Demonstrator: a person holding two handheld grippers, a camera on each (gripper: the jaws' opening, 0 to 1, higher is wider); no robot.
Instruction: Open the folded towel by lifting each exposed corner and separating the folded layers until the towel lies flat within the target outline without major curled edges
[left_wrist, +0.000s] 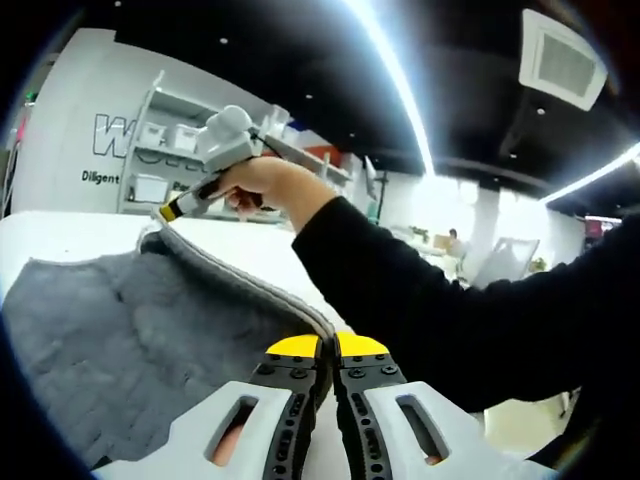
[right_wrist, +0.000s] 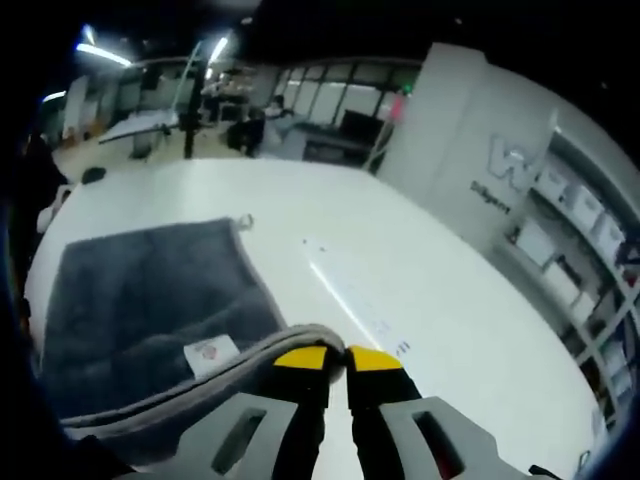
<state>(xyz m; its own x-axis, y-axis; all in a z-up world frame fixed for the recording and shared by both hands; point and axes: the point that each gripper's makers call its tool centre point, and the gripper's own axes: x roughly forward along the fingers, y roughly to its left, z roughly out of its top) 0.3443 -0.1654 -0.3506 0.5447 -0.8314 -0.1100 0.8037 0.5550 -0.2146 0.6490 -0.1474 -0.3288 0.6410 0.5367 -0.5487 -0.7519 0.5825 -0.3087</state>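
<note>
- The grey, thick-piled towel (left_wrist: 130, 340) is spread over the white table (right_wrist: 420, 290), with one edge raised off the surface and stretched between the two tools.
- The left gripper (left_wrist: 327, 347), yellow-tipped with pale jaws, is seen closed narrow on the towel's piped hem, which runs up from its tips.
- In the left gripper view the far end of that hem is pinched by the right gripper (left_wrist: 172, 211), held in a person's hand (left_wrist: 262, 183) with a dark sleeve.
- In the right gripper view its own jaws are drawn together on a towel corner near the small white label (right_wrist: 212, 351).
- The unfolding is judged to be well along: a broad single layer lies flat, while the lifted edge remains to be laid down and smoothed.
- The thin line markings (right_wrist: 345, 295) on the table may belong to the target outline; this cannot be told.
- Pale storage bins (left_wrist: 165, 135) stand on distant shelves; their contents cannot be made out.
</note>
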